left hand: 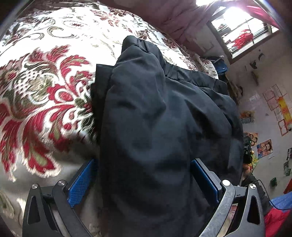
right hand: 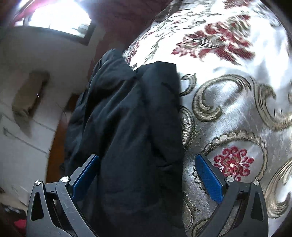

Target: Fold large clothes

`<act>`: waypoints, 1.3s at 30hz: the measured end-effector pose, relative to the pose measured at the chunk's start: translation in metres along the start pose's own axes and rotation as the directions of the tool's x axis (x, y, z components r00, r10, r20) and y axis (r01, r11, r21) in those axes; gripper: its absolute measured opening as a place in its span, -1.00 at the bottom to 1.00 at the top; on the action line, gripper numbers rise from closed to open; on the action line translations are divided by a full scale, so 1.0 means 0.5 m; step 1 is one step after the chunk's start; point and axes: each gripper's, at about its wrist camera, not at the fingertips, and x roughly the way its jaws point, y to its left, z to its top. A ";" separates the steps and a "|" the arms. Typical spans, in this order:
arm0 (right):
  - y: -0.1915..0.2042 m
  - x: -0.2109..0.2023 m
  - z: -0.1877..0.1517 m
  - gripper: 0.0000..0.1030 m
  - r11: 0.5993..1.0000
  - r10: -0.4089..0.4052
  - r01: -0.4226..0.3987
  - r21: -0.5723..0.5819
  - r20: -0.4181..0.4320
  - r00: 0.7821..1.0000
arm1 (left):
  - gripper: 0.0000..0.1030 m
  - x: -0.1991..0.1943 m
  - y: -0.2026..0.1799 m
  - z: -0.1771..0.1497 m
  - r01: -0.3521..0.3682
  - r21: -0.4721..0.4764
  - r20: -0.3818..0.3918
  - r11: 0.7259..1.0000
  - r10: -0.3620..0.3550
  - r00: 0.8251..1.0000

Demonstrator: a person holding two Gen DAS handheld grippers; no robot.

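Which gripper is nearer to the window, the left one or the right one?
Cannot tell. The left gripper straddles the dark garment, window far ahead right. The right gripper straddles it too, window far ahead left.

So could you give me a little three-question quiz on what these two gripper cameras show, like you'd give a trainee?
1. True or false: the dark navy padded garment lies on a floral red-and-cream bedspread.
2. In the right wrist view, on which side of the garment does the bedspread show? A) left B) right C) neither
3. Fill in: the blue-padded fingers of the left gripper stand wide apart, so it is ____.

Key
1. True.
2. B; floor and wall show on the left.
3. Open. Fabric fills the gap between the fingers. The right gripper is also spread, its right finger clear of the cloth.
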 end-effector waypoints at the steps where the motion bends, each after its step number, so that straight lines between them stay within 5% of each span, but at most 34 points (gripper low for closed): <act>1: -0.007 0.000 -0.001 0.98 0.999 0.023 -0.023 0.026 0.013 1.000 | 1.00 0.005 -0.005 0.003 -0.001 0.005 0.000 1.000 0.001 1.000; 4: -0.016 0.003 -0.004 0.98 0.995 0.060 -0.062 0.078 0.035 0.998 | 1.00 0.011 -0.007 0.008 0.010 -0.003 0.001 1.000 -0.010 1.000; 12: 0.060 0.039 -0.010 0.98 1.000 -0.003 0.002 -0.006 -0.058 0.998 | 1.00 0.026 -0.013 0.022 0.023 -0.047 -0.032 0.999 -0.025 0.999; 20: 0.120 0.059 -0.025 0.98 0.987 -0.158 0.156 -0.032 -0.088 0.983 | 1.00 0.062 -0.068 0.020 -0.095 -0.007 -0.048 0.995 0.095 0.994; 28: 0.164 0.072 -0.037 0.98 0.976 -0.198 0.203 0.081 -0.060 0.978 | 0.34 0.053 -0.105 0.018 -0.167 0.007 -0.035 0.986 0.167 0.985; 31: 0.181 0.069 -0.050 0.69 0.978 -0.190 0.192 0.085 -0.030 0.981 | 0.09 0.047 -0.103 0.018 -0.169 -0.019 -0.065 0.985 0.167 0.984; 36: 0.234 0.042 -0.073 -0.23 0.983 -0.182 0.181 0.042 0.010 0.983 | -0.43 0.023 -0.118 0.017 -0.164 -0.022 -0.053 0.986 0.163 0.985; 39: 0.298 0.010 -0.058 -0.50 0.984 -0.167 0.170 -0.044 0.067 0.984 | -0.55 0.005 -0.147 0.018 -0.190 0.003 -0.026 0.982 0.190 0.981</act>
